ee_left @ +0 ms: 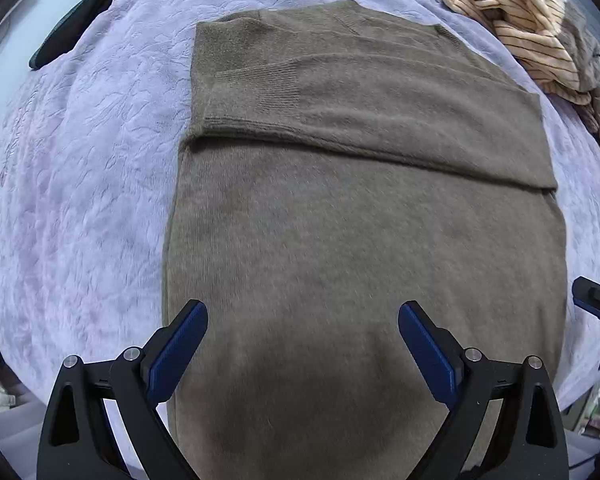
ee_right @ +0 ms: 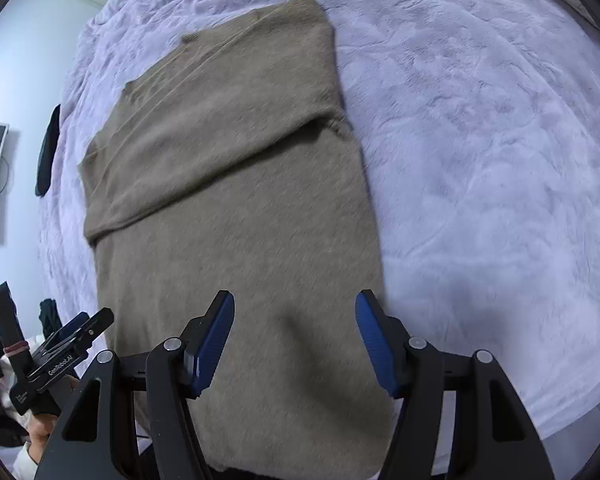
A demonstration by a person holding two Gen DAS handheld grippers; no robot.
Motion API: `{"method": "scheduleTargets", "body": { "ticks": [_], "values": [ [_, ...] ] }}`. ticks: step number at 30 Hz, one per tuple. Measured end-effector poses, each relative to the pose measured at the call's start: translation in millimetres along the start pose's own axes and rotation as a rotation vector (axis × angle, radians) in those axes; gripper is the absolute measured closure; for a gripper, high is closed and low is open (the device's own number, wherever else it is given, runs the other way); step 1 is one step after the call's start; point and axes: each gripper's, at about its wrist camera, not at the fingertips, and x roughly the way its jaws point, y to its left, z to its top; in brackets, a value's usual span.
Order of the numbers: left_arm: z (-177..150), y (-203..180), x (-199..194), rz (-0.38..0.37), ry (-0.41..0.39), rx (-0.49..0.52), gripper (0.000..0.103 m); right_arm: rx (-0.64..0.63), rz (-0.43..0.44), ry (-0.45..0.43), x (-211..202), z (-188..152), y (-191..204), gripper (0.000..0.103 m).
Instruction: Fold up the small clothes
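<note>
Left claw (ee_left: 303,318) is hanging over the near end of the sweater, black arms with blue ribbed pads (ee_left: 180,344) standing wide apart, nothing between them. Right claw (ee_right: 295,312) is doing the same from the other side: blue pads (ee_right: 216,336) spread, not gripping anything, hovering above the sweater's near right edge.

The olive-brown knit sweater (ee_left: 360,240) is lying flat on the bed, already narrowed into a long rectangle. Sleeves are sitting folded across the upper part, forming a thick band with a ribbed cuff (ee_left: 268,84) showing near the left edge. Lower body panel is lying smooth and unfolded, running toward the cameras.

Underneath, a lavender plush bedspread (ee_left: 80,184) with an embossed texture is covering the whole bed. A crumpled cream garment with thin dark stripes (ee_left: 528,28) is piled at the far right corner, well apart from the sweater. A dark flat item (ee_left: 76,24) is resting at the far left edge of the bed; can't tell what it is.

In the right wrist view, the left claw's black body (ee_right: 56,364) is showing at lower left, held in a hand (ee_right: 42,430).
</note>
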Motion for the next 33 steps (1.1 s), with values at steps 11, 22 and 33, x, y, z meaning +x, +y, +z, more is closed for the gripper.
{"method": "scheduleTargets", "body": {
  "ticks": [11,22,33],
  "values": [
    [-39,5,-29,-0.001,-0.001,-0.059,0.006,0.005,0.047,0.047,-8,-39,12,0.031],
    [-55,20,-44,0.002,-0.021,-0.13,0.006,-0.033,0.064,0.092,-6,-54,31,0.03],
    [-69,34,-45,-0.05,-0.022,-0.085,0.006,-0.028,0.041,0.069,-11,-80,48,0.026]
  ]
}}
